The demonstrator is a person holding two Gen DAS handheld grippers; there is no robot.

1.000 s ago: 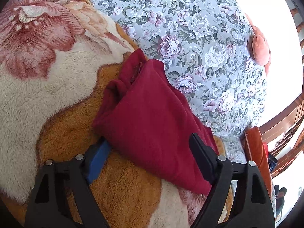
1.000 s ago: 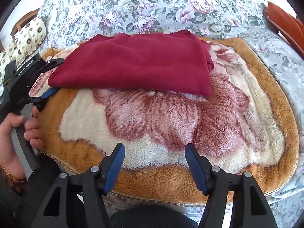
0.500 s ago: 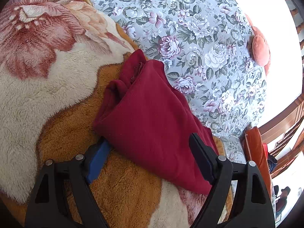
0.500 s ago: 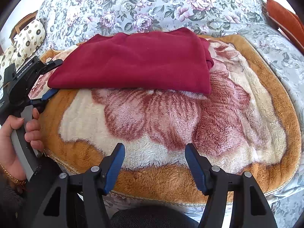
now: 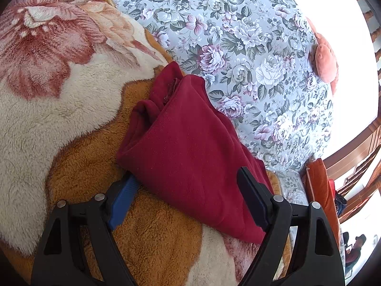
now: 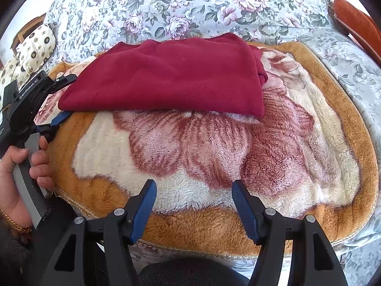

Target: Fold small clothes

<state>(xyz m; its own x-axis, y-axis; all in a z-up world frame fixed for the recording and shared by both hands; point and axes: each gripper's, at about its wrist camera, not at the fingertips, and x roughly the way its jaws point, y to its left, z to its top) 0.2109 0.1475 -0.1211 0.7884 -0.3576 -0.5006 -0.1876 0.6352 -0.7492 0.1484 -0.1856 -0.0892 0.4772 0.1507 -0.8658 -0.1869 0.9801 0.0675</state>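
A folded dark red garment (image 6: 171, 76) lies on a plush orange and cream blanket (image 6: 214, 147) with a large pink flower pattern, which is spread over a bed covered in a grey floral sheet (image 6: 166, 4). The garment sits at the blanket's far edge, its far side lapping onto the sheet. Nothing has changed over the past second: the garment, both tools and the hand are where they were in the earlier views.

The left hand-held gripper (image 5: 188, 186) is at the garment's left end, its jaws standing wide apart. Its blue-padded finger (image 5: 123, 197) lies low beside the garment's near corner, on the blanket and partly tucked under the cloth edge, while the other finger (image 5: 252, 195) rests over the top of the fabric. The pads do not press the cloth between them. In the right wrist view a person's hand (image 6: 16, 166), with a gold chain at the wrist, grips this tool's handle at the left of the frame.

The right hand-held gripper (image 6: 194, 200) hangs above the near part of the blanket, well apart from the garment, its jaws spread and nothing between them.

Spotted cream cushions (image 6: 33, 45) lie at the far left of the bed, an orange cushion (image 5: 323, 64) rests on the sheet, and a rust-coloured pad (image 6: 357, 21) lies at the right edge.
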